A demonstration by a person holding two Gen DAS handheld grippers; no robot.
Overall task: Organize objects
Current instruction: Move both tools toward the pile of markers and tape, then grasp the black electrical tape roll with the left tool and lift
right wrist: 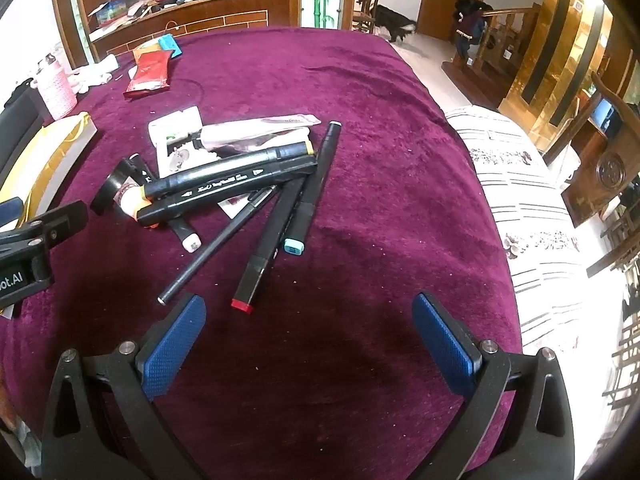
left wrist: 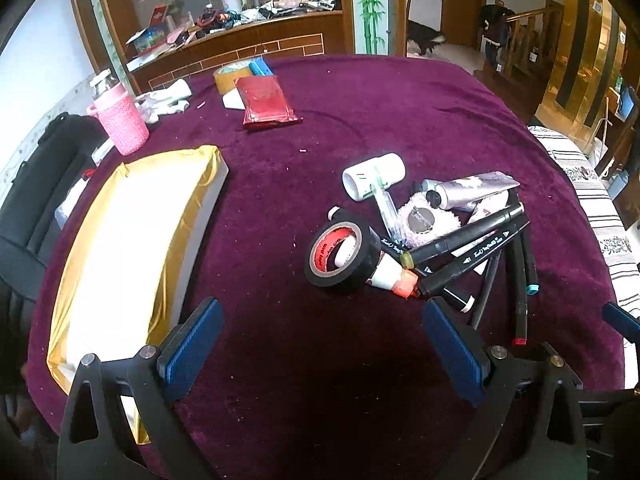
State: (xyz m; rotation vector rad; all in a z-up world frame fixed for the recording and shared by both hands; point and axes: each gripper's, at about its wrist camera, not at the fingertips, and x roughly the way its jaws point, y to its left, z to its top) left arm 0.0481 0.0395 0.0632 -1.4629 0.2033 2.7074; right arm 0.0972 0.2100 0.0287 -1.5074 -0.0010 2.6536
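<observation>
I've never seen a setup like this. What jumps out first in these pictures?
A jumbled pile of black markers, a roll of black tape and pale tubes lies mid-table on a deep purple velvet cloth. To its left sits a box lined in shiny gold fabric. In the foreground, the left gripper and right gripper both hover open, blue-padded and empty.

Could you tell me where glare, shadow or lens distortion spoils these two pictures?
Left wrist view: the gold-lined box is blown out to white inside, and a dark shadow lies on the tablecloth between the open left tongs. Right wrist view: a shadow lies ahead of the open right tongs; fisheye bends the table edge, with black corners.
</observation>
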